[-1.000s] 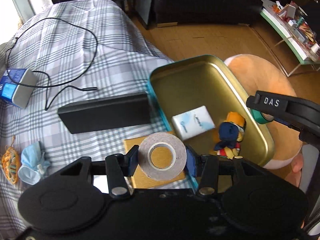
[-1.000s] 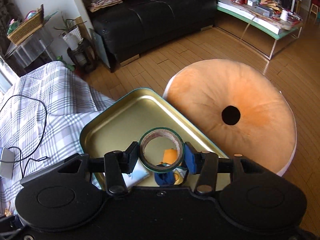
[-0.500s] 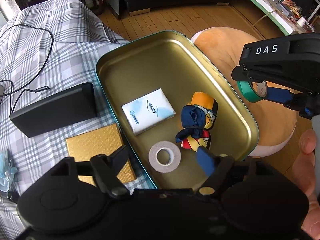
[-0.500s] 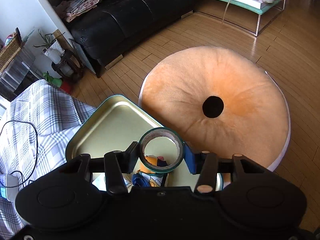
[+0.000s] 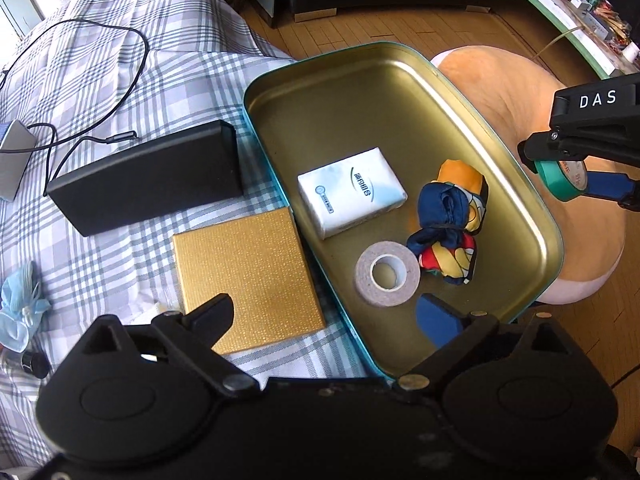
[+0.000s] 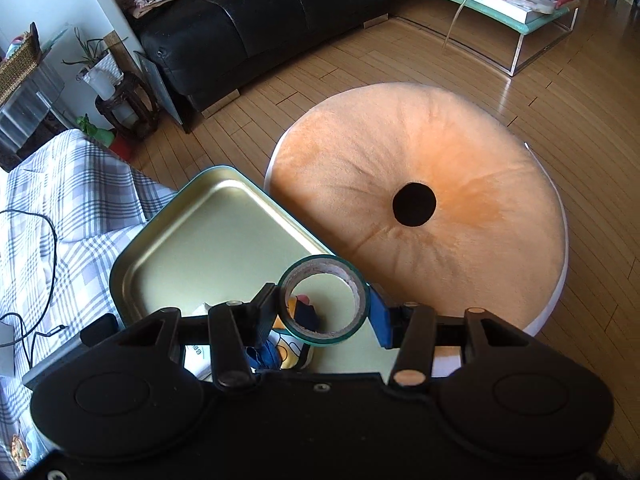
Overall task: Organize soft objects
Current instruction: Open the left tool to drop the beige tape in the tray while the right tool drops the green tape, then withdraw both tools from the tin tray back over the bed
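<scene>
My left tool (image 5: 324,312) hangs over the near end of a gold metal tin (image 5: 472,112) with a teal outer rim, and its jaws are opening with nothing between them. The tin sits on a bed covered by a grey plaid sheet (image 5: 132,80).

Inside the tin, a grey-white roll of tape (image 5: 387,273) lies flat at the near end, just ahead of my left tool. At about eleven o'clock from the roll lies a white tissue packet (image 5: 352,192). At about one o'clock, touching the roll, lies a bundled soft cloth (image 5: 452,216) in navy, orange, red and yellow.

Outside the tin, at its nine o'clock side, a gold textured box (image 5: 248,272) lies on the sheet, with a black rectangular case (image 5: 148,176) beyond it. A crumpled blue face mask (image 5: 20,312) lies at the far left edge.

My right tool (image 6: 322,306) is clamped on a green roll of tape (image 6: 322,304), held upright above the tin's right rim. Beyond it, a round orange cushion (image 6: 460,160) rests on the wooden floor (image 6: 560,80).
</scene>
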